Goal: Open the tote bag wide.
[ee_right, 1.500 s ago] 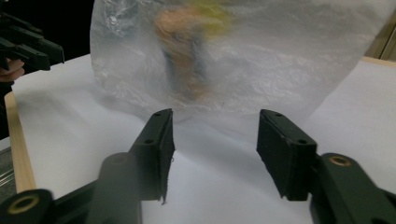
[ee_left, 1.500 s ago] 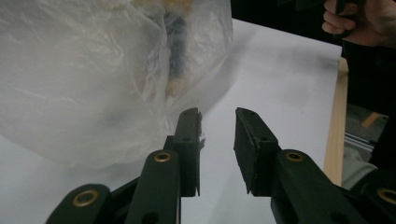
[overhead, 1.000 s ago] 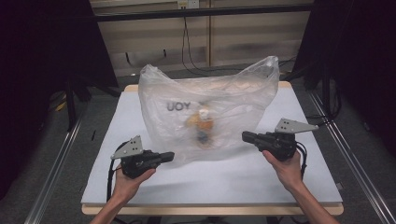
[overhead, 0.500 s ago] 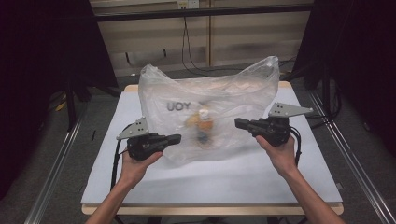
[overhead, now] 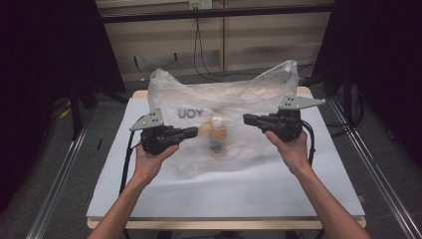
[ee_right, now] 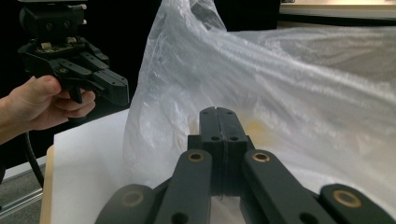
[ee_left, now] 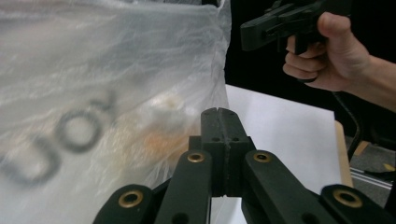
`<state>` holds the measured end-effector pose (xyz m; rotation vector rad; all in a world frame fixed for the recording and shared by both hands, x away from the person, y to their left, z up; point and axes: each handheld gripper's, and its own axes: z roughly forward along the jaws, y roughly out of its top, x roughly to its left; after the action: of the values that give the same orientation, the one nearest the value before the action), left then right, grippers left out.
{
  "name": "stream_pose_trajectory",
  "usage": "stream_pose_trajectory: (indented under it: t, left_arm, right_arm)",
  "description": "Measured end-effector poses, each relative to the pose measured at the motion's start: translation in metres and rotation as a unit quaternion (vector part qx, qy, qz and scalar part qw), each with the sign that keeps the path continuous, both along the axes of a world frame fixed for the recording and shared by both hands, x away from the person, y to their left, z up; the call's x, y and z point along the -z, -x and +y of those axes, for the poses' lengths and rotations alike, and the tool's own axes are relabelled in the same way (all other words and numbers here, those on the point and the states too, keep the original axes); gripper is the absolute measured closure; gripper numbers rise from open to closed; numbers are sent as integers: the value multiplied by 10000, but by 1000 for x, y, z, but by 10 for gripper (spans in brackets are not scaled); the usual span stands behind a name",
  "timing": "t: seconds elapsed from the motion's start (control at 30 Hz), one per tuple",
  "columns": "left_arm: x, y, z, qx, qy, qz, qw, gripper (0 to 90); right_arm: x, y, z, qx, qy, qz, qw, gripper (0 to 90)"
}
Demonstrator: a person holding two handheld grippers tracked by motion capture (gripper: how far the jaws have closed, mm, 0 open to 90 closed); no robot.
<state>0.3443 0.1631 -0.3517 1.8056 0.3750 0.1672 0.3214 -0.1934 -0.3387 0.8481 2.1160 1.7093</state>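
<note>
Both forearms reach in from the near edge, the left gripper (overhead: 191,132) and right gripper (overhead: 249,119) facing each other, jaws pressed together on nothing, before the clear plastic bag (overhead: 239,99) mid-table, whose 2 orange-and-white contents (overhead: 216,132) blur behind film

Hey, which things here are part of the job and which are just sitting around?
Part of the job:
- clear plastic bag
- orange and white item inside the bag
- left tongs, shut
- right tongs, shut

Just there:
- white table
- cables on the back wall
</note>
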Motion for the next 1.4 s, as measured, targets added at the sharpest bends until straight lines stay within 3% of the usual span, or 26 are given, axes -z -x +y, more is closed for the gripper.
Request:
stream_pose_trajectory:
  t: [0.5,0.7,0.97,1.27,1.4]
  left_arm:
    - [-35,-28,-20,-44,206,-165,9996,900]
    - [-40,-38,-28,19,245,-135,9996,900]
    - [-52,-54,-40,-2,302,-155,9994,900]
    - [-71,-79,-64,14,132,-123,9998,900]
    - [-66,-86,-70,-155,-66,-92,9998,900]
  right_arm:
    - [-31,-27,13,72,79,-146,9998,900]
    - [-36,-40,20,149,92,-119,9998,900]
    - [-40,-59,26,316,431,50,9986,900]
    - [-46,-72,30,454,600,108,9971,900]
    - [-43,-79,34,494,647,249,9964,900]
